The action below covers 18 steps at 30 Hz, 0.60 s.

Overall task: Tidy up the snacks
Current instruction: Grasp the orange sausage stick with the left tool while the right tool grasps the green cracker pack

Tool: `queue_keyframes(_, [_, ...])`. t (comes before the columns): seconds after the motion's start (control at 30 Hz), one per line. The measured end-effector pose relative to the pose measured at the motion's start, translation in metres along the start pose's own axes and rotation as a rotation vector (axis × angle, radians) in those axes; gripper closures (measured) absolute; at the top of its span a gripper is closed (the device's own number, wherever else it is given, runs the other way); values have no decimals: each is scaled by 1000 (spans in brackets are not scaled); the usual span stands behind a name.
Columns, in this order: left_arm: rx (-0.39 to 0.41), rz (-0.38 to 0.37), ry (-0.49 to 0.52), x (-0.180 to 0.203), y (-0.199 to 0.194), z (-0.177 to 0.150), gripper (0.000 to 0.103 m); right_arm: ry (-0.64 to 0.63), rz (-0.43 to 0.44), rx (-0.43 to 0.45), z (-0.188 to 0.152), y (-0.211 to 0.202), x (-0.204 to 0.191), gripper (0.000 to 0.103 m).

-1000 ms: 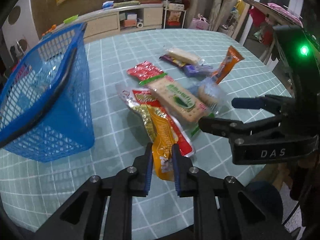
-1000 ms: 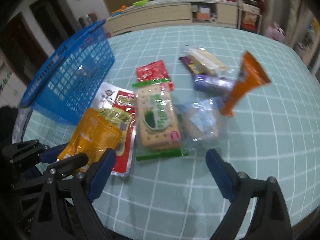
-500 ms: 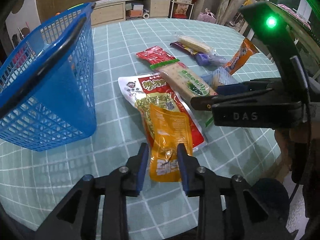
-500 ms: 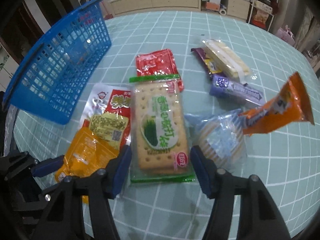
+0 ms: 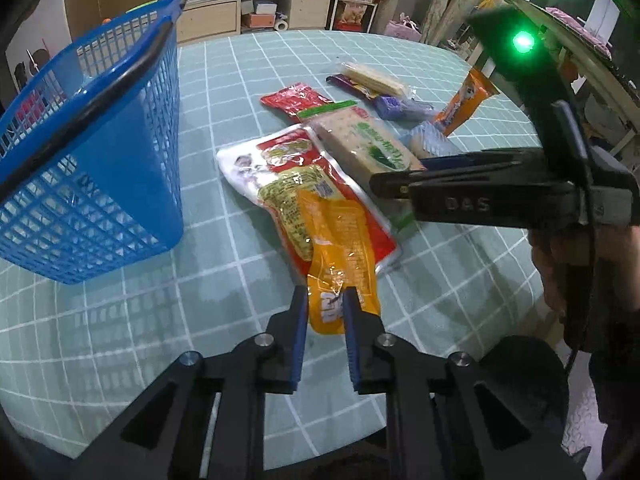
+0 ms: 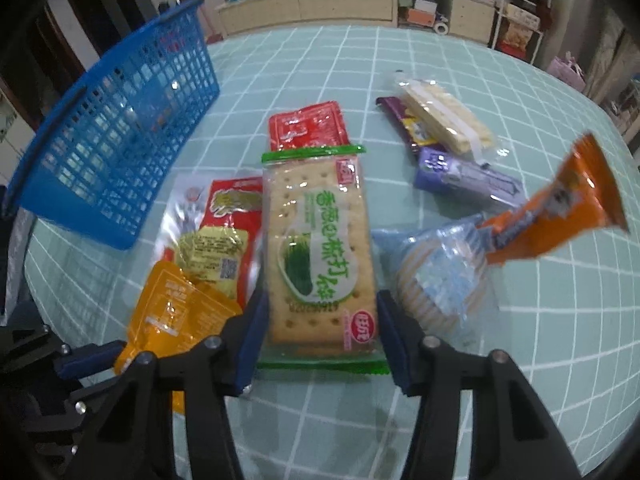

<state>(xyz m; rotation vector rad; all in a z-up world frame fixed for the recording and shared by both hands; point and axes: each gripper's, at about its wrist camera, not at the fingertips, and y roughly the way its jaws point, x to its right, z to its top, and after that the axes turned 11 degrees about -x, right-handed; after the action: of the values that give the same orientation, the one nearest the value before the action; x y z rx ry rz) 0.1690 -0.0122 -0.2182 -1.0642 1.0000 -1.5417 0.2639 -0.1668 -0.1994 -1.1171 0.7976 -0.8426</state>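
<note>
A yellow pouch (image 5: 340, 240) lies over a red-and-white pouch (image 5: 272, 160). My left gripper (image 5: 325, 308) is closing on the yellow pouch's near end, and its pads press the crumpled foil. A green-edged cracker pack (image 6: 320, 240) lies flat in the middle of the snacks. My right gripper (image 6: 320, 304) straddles its near end. The jaws are closing and the pads touch both long sides. The blue mesh basket (image 5: 100, 160) stands at the left. In the right wrist view the yellow pouch (image 6: 172, 312) and the left gripper (image 6: 88, 360) sit at the lower left.
On the teal checked tablecloth (image 6: 320, 408) lie a red packet (image 6: 306, 126), a round biscuit in a blue wrapper (image 6: 436, 276), an orange wrapper (image 6: 560, 208), a purple bar (image 6: 460, 176) and a pale wafer pack (image 6: 444, 120). A person's hand (image 5: 560, 264) holds the right gripper.
The right gripper came forward and down over the cracker pack, and its wide jaws narrowed onto the pack's sides. The left jaws widened briefly around the yellow pouch, then narrowed again.
</note>
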Motion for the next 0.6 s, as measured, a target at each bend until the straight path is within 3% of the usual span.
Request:
queue_keyframes(0.37, [0,14,15,13,-8,1,94,92,36,72,-46,-33,7,45])
queue_keyframes(0.6, [42,33,73,28,-29,-8,100,118,39,76,-67,-48,-1,45])
